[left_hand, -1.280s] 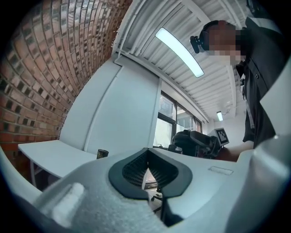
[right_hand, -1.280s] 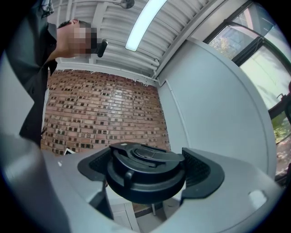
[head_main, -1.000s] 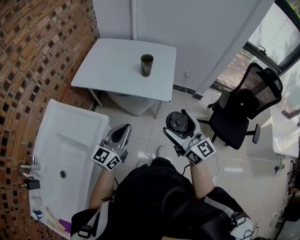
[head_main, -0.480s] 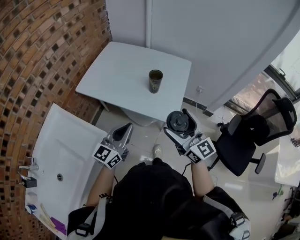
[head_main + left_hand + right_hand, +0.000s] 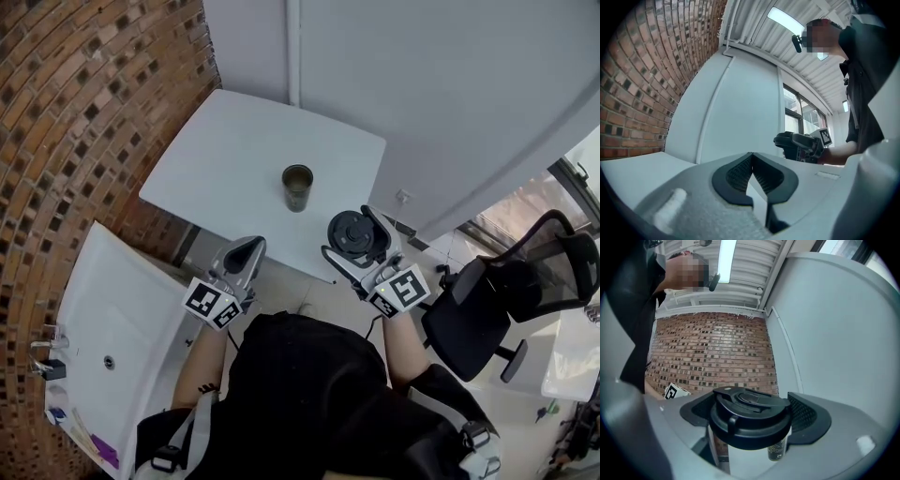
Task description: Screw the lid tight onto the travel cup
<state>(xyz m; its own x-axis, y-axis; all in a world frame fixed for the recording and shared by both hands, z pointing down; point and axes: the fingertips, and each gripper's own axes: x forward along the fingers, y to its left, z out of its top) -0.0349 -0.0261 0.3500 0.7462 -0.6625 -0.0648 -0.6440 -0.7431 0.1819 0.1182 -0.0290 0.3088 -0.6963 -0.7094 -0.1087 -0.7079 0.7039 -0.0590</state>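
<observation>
The right gripper (image 5: 356, 242) holds the black lid (image 5: 751, 417) tight between its fingers, top side up. The left gripper (image 5: 246, 257) has its fingers pressed together with nothing in them. The cup (image 5: 297, 187) stands upright and open on the white table (image 5: 225, 159), near both grippers but not touching them. A white sink (image 5: 112, 309) is by the brick wall (image 5: 75, 112)

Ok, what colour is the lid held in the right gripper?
Black all over; the lid shows best in the right gripper view.
</observation>
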